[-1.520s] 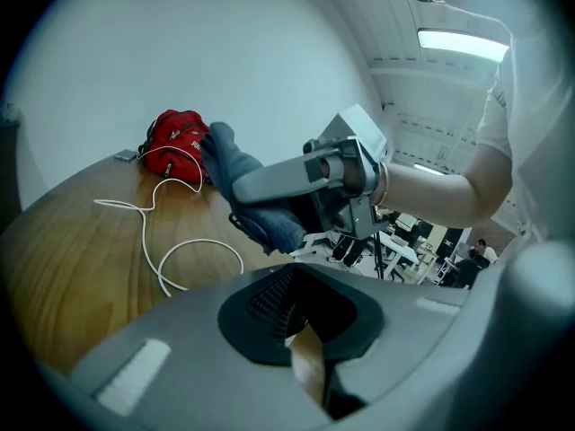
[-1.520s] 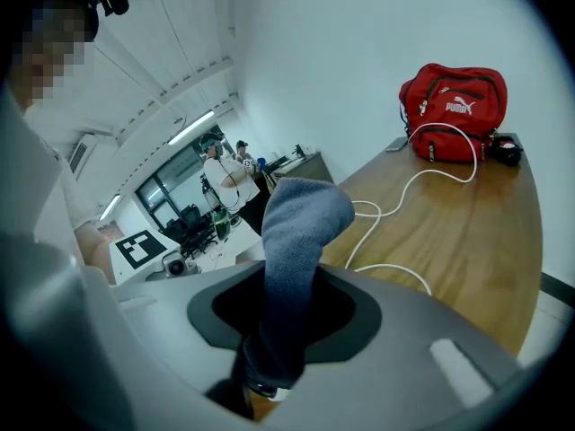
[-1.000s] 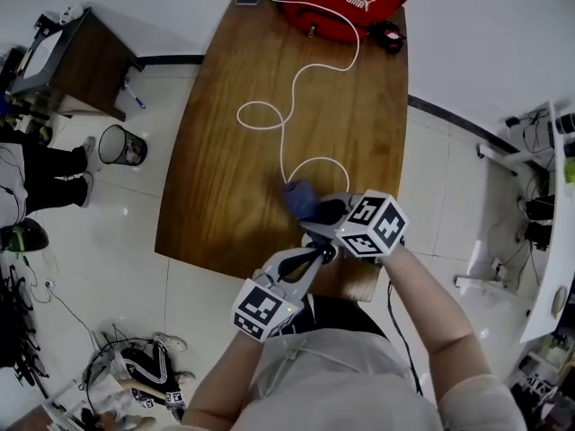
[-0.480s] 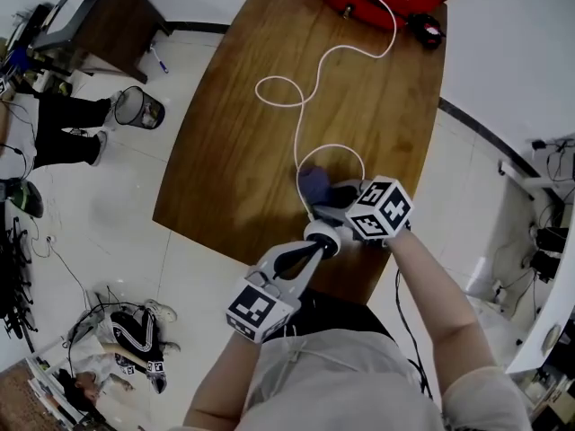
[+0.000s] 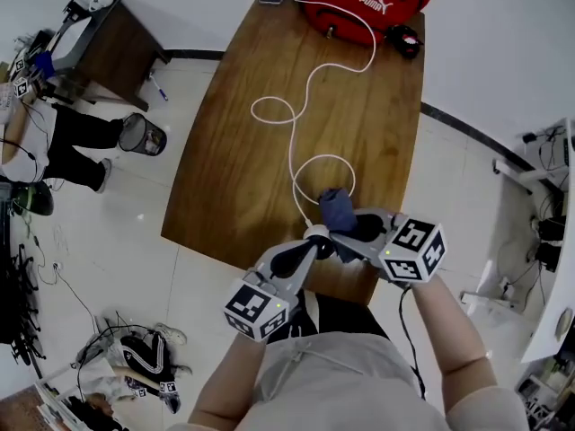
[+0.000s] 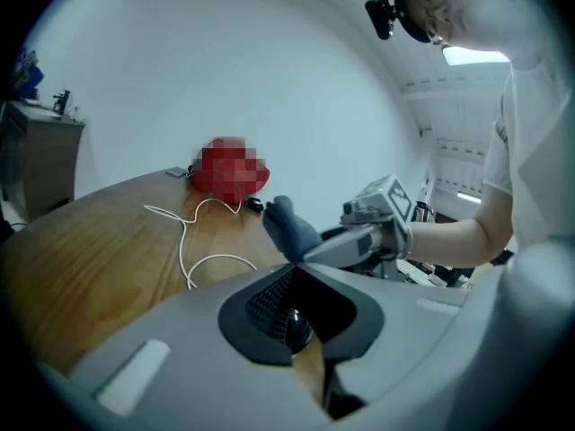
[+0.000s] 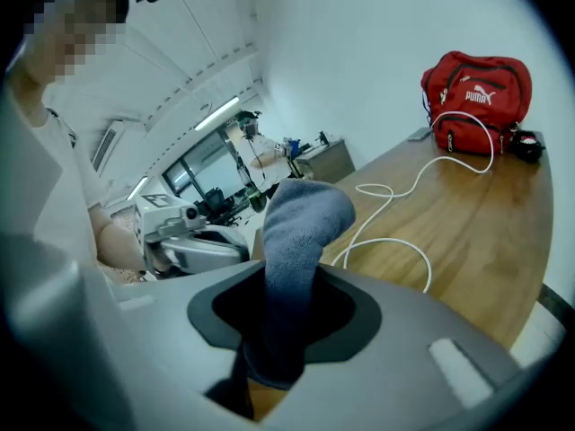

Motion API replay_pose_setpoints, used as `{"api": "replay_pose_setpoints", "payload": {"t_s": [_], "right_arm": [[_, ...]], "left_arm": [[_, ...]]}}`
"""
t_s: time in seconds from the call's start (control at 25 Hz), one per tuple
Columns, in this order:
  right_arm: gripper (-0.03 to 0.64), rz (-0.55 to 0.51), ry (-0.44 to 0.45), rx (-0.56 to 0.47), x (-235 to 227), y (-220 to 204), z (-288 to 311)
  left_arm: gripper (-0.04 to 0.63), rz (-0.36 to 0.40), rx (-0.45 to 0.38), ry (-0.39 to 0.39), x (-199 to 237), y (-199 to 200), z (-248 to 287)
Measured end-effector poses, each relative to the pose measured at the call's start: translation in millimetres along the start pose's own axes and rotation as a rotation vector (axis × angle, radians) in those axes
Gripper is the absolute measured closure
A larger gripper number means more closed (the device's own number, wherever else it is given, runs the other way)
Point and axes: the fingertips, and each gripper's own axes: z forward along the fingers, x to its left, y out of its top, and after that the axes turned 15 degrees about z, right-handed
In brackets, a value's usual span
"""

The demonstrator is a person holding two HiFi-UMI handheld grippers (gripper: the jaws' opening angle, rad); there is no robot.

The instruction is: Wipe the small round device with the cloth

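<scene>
Now | left tongs [image 6: 304, 305] pressed together on the small round device [image 5: 317, 233] at their tip | right tongs [image 7: 280, 330] pinching the cloth [image 7: 301, 227], swung rightward since a moment ago, cloth just beside device | we judge wiping under way.

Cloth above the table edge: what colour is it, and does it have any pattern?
The cloth is plain blue-grey with no pattern. The right gripper view shows it best.

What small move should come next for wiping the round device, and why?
Probably slide the right gripper slightly toward the left gripper, so the cloth rubs over the small round device. The left gripper is shut on the device; the cloth, pinched in the right, sits just beside it.
</scene>
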Motion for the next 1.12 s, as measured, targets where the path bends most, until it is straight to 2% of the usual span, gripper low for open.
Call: {"api": "replay_pose_setpoints", "payload": {"t_s": [0.12,0.2,0.32,0.6,0.84,0.92,1.04,1.12], "right_arm": [[0.495,-0.017,-0.001,-0.043,33,-20,-9],[0.495,-0.005,-0.026,-0.026,41,-48,-2],[0.495,0.074,-0.091,-0.001,34,-84,14],[0.495,0.319,-0.172,-0.007,15,-121,40],[0.495,0.456,-0.257,0.091,-3,-158,57],[0.495,0.473,-0.281,0.110,-5,-167,61],[0.495,0.496,-0.303,0.104,-4,-169,64],[0.495,0.481,-0.297,0.082,8,-161,64]], "left_arm": [[0.591,0.000,-0.008,-0.024,1,5,-9],[0.591,0.014,0.000,-0.049,-2,2,-17],[0.591,0.025,0.021,-0.091,-7,-6,-26],[0.591,0.035,0.046,-0.153,-10,-22,-45],[0.591,0.027,0.080,-0.185,-7,-41,-58],[0.591,0.056,0.091,-0.198,-7,-46,-62],[0.591,0.144,0.109,-0.226,-10,-49,-67],[0.591,0.162,0.094,-0.234,-10,-46,-71]]}}
